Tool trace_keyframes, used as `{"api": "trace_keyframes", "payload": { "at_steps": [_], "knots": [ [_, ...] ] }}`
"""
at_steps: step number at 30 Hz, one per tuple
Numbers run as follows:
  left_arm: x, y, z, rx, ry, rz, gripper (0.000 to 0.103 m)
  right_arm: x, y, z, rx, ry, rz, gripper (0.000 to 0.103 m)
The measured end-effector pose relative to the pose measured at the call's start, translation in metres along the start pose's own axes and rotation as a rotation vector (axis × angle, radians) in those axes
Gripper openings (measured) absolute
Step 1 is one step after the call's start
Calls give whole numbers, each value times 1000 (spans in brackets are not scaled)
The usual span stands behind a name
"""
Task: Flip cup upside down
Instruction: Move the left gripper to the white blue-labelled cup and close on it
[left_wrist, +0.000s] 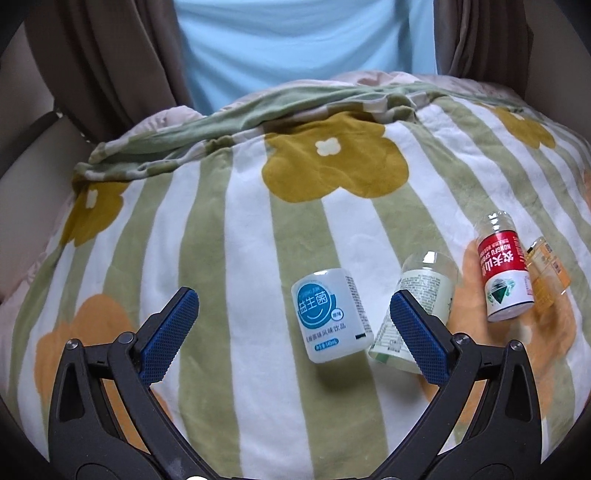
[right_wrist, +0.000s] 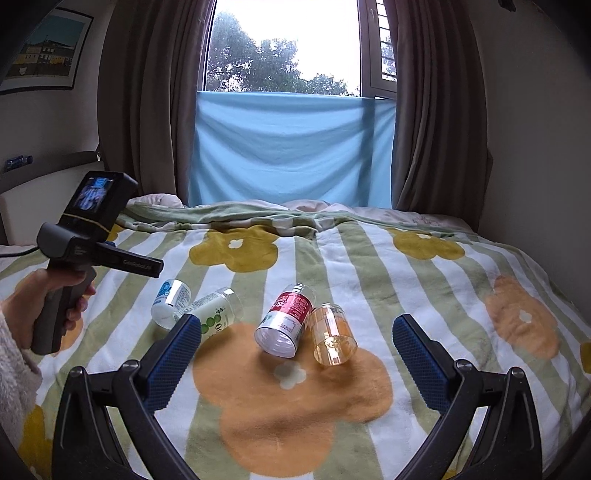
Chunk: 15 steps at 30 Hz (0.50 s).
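On the striped blanket (right_wrist: 369, 258) we see four cut-bottle cups lying tipped in a row. Our right gripper (right_wrist: 295, 354) gapes wide and empty, the red-labelled cup (right_wrist: 286, 319) and orange cup (right_wrist: 332, 338) just beyond its fingers. Our left gripper (left_wrist: 293, 332) is equally spread, holding nothing, with the blue-labelled cup (left_wrist: 332, 314) between its fingers.

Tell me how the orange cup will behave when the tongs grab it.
The orange cup looks like thin clear plastic and empty, so probably light and easily squeezed. It lies on its side against the red cup, so a nudge may roll it. The soft blanket should slow rolling.
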<state>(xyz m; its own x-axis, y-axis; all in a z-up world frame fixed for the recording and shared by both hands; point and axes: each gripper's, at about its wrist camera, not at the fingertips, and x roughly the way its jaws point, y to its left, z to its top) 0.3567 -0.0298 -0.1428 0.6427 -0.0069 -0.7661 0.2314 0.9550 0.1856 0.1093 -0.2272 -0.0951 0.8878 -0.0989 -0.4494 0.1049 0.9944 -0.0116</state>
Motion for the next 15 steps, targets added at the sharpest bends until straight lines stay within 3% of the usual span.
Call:
{"api": "trace_keyframes", "payload": {
  "at_steps": [5, 9, 15],
  "knots": [
    [47, -1, 9, -5, 94, -25, 98, 14, -5, -10, -11, 37, -5, 103],
    [86, 4, 5, -52, 202, -72, 88, 28, -9, -16, -11, 70, -12, 103],
    [113, 6, -1, -150, 288, -219, 82, 40, -10, -24, -11, 101, -11, 103]
  ]
}}
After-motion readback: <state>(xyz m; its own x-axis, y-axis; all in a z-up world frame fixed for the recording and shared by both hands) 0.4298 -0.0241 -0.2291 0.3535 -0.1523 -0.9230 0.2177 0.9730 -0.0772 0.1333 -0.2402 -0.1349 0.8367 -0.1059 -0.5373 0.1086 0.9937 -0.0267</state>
